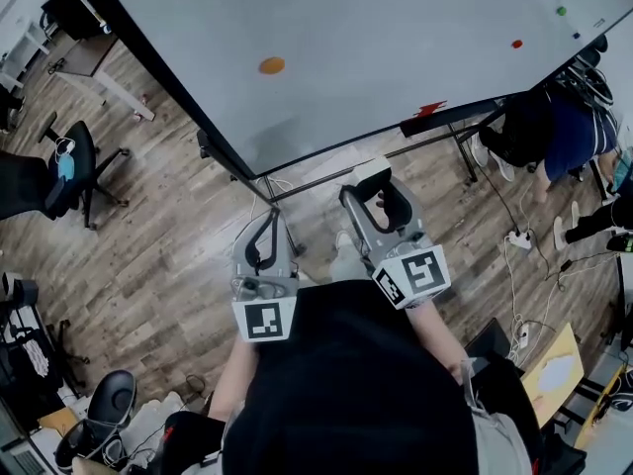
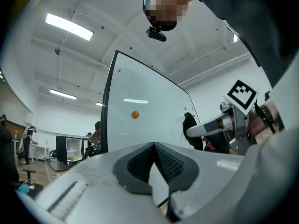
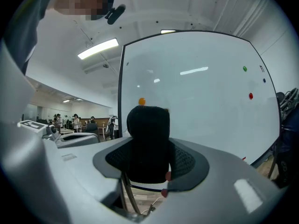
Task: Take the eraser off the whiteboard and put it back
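A: Where to find the eraser (image 3: pixel 148 134)?

B: Between the jaws of the right gripper (image 3: pixel 150 161), squeezed from both sides by the dark ribbed pads (image 3: pixel 187 162). Black and upright, reaching well above the jaws, with a white strip at its lower end.

A: Touching the whiteboard (image 1: pixel 376 47)?

B: No, apart from it. Held in the air in front of the lower edge of the board, above the wooden floor (image 1: pixel 158 226).

A: And the left gripper (image 2: pixel 153 153)?

B: Closed, with nothing inside. Jaws pressed together at the tips, leaving only a narrow wedge of gap lower down. Kept beside the right one, a little nearer to the body in the head view.

A: Anything on the board surface?

B: An orange magnet (image 1: pixel 271 65) toward the left, then a red magnet (image 1: pixel 516 44) and a green magnet (image 1: pixel 561 11) near the right corner.

A: And around the board?

B: A black office chair (image 1: pixel 79 161) on the left side. On the right, a white power strip (image 1: pixel 519 237) with cables on the floor. Some people far behind in the room, too small to describe.
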Available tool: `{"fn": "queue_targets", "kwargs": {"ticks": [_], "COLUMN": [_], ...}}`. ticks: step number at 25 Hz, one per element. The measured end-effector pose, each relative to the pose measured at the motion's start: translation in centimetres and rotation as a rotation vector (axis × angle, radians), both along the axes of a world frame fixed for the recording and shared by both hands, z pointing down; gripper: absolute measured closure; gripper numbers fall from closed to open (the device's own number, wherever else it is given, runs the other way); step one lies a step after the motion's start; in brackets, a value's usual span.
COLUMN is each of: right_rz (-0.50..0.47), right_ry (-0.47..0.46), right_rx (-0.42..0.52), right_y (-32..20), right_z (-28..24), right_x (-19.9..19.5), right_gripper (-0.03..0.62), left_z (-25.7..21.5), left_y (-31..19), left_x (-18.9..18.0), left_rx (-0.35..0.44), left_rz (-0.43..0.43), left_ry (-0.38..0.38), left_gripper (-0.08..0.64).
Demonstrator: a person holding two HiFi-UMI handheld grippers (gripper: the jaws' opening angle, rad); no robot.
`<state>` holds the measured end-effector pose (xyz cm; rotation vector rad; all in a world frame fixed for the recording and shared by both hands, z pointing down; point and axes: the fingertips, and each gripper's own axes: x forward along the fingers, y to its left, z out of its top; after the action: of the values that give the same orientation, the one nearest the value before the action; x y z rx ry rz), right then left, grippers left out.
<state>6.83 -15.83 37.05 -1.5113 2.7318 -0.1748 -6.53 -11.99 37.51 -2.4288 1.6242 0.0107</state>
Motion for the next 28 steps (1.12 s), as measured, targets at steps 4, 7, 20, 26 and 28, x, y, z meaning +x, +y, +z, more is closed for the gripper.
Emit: {"fn": "queue_targets", "kwargs": {"ticks": [4,7,20,26,28], "right_rz": [-0.016,-0.03,-0.017,0.029,0.051], "right_ry": [0.01,0.016,0.067,0.104,0.112], "right_rx": [0.011,0.02,0.045,0.085,0.094], "right_y": [-2.3,-3.8,-10.5,-13.2,-13.9], "right_z": [-0.4,-0.8,-3.2,-7.5,-8.5], "right_x": [0.2,0.3,0.8,1.4,1.6], "right_gripper": [0.367,0.366,0.367,0.367,0.367], "left_z": [0.1,0.1,0.8,0.6,0.7], "left_y": [-1.3,-2.2,-5.2,-5.7,-5.7], "left_x": [0.5,0.8,0.7,0.7,0.7], "left_rx": [-0.002,-0.003,-0.009,-0.01,-0.014], "left_rz": [-0.017,-0.032,-0.121,-0.142,-0.143], "left_ry": [-0.004,-0.003,0.011,0.013,0.01], "left_gripper": [0.558,0.557,0.557,0.557,0.557]}}
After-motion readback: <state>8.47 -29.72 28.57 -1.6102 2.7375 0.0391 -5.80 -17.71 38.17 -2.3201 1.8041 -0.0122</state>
